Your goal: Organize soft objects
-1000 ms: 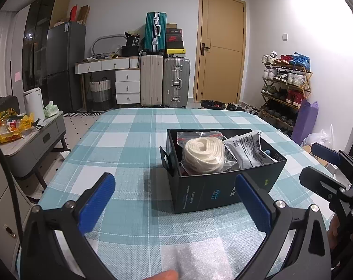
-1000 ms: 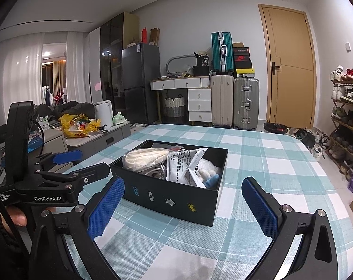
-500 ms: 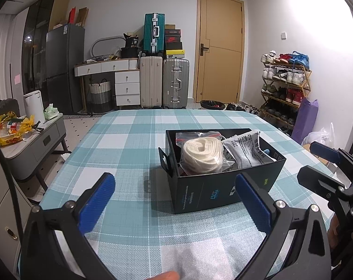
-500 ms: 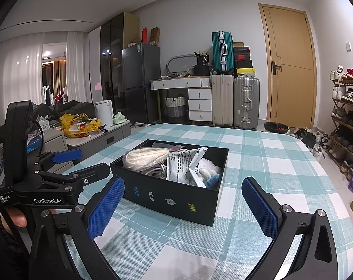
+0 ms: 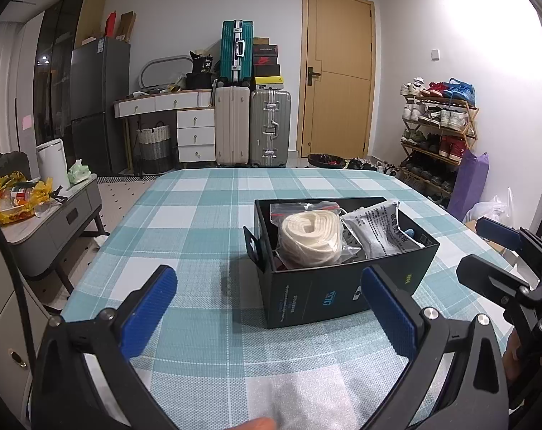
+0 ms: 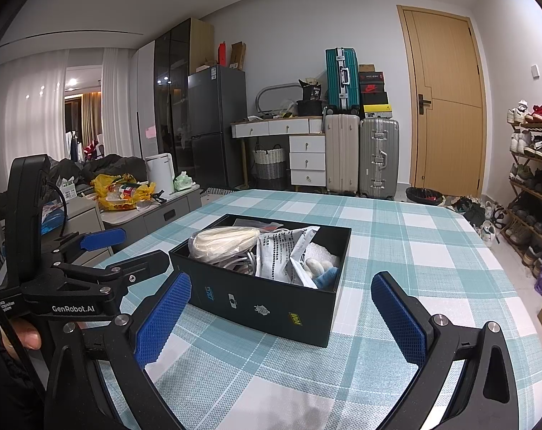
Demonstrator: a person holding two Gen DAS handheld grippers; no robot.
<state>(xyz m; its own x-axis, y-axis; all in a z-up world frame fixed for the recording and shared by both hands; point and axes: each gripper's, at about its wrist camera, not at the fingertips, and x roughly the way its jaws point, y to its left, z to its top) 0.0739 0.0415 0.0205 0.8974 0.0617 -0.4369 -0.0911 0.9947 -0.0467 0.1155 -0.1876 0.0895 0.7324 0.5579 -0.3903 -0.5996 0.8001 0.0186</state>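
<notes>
A table (image 5: 199,215) covered in teal-and-white check fills the foreground in both wrist views. On it stands a black open-topped box (image 5: 342,294), well inside the table's edges, with bare cloth on every side, widest to its left and toward the far end. The box's long axis runs obliquely, its near corner turned toward the grippers. The left gripper (image 5: 269,310) hovers just short of the box, jaws spread wide and holding nothing; its right pad overlaps the box's front wall in that view. The right gripper (image 6: 281,313) likewise stands with jaws wide apart and empty, framing the box's front wall. Inside the box, a bagged coil of cream-white band (image 5: 312,238) lies at the left end, beside a crumpled printed white packet (image 5: 382,231). Smaller white and blue soft items (image 6: 321,268) sit at the right end.
</notes>
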